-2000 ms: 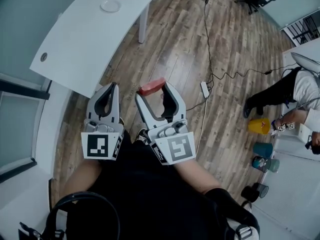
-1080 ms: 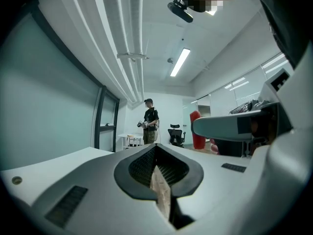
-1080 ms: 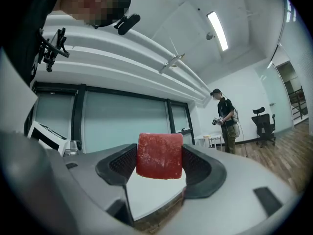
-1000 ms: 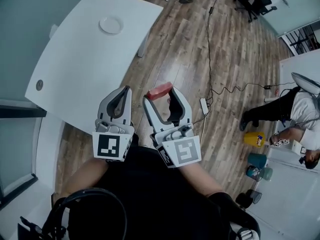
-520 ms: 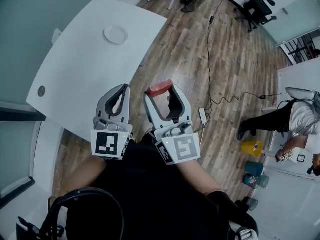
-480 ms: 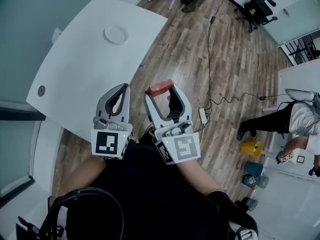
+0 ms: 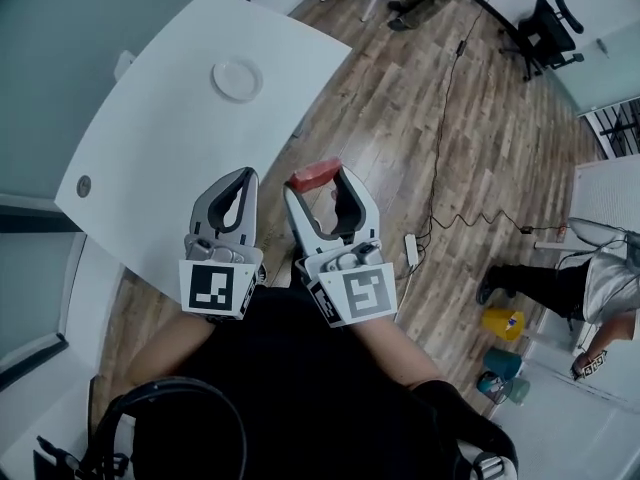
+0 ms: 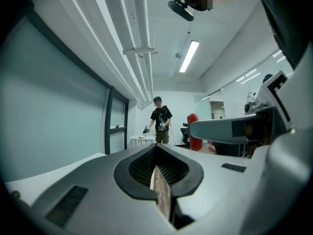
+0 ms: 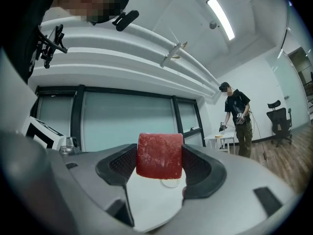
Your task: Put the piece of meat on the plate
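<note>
The right gripper (image 7: pixel 318 179) has its jaws clamped on the piece of meat (image 9: pixel 159 155), a red block held at the jaw tips, clear of any surface; the left gripper (image 7: pixel 236 180) has its jaws pressed together with nothing between them. Step in hand, as judged: carrying the meat to the plate (image 7: pixel 238 80); placement not yet done. The plate lies on the white worktop (image 7: pixel 150 158), well apart from the jaws, ahead and to the left. Next move calls for: reach forward over the worktop; lower the meat onto the plate; part the jaws. Both grippers sit side by side near the torso, tips pointing forward; the right is over the wooden floor (image 7: pixel 400 118).
</note>
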A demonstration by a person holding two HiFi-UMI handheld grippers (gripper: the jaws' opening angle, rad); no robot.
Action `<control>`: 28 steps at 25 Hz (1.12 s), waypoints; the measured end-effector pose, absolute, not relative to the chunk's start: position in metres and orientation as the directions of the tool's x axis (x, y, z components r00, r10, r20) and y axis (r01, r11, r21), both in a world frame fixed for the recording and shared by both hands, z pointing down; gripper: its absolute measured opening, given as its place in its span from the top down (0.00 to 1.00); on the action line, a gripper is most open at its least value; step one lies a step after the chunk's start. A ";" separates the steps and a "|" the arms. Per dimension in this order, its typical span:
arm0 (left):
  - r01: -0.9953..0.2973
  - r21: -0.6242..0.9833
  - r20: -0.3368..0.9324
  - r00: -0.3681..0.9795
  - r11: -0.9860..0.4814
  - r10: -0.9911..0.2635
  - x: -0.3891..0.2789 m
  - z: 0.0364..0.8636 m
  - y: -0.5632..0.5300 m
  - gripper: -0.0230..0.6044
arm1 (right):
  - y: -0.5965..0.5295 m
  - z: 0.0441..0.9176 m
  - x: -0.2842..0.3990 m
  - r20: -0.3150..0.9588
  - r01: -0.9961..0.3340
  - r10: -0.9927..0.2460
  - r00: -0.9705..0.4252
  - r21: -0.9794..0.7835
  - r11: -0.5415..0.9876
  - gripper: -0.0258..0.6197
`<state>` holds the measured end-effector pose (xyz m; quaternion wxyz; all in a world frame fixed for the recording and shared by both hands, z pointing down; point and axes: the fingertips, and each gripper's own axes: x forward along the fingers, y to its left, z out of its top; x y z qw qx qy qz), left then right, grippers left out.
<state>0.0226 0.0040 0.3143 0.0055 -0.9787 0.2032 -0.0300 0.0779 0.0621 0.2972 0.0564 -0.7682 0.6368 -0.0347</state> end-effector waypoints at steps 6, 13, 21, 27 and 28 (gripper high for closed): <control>-0.464 -0.028 0.062 0.883 -0.886 -0.465 0.071 0.317 -0.021 0.97 | 0.031 0.301 0.123 -0.015 -0.987 -0.996 0.091 -0.133 -0.088 0.52; -0.547 -0.048 0.056 0.834 -0.836 -0.549 0.120 0.309 -0.032 0.97 | 0.013 0.295 0.172 -0.039 -0.990 -0.999 -0.024 -0.135 0.029 0.52; -0.650 -0.066 0.058 0.754 -0.757 -0.654 0.129 0.307 -0.045 0.96 | -0.008 0.297 0.193 -0.045 -0.980 -0.990 -0.136 -0.143 0.141 0.52; -0.691 -0.065 0.077 0.715 -0.720 -0.694 0.121 0.306 -0.054 0.97 | -0.021 0.298 0.190 -0.030 -0.970 -0.983 -0.181 -0.160 0.184 0.52; -0.695 -0.063 0.080 0.712 -0.717 -0.697 0.120 0.307 -0.057 0.97 | -0.023 0.299 0.189 -0.027 -0.969 -0.982 -0.184 -0.164 0.186 0.52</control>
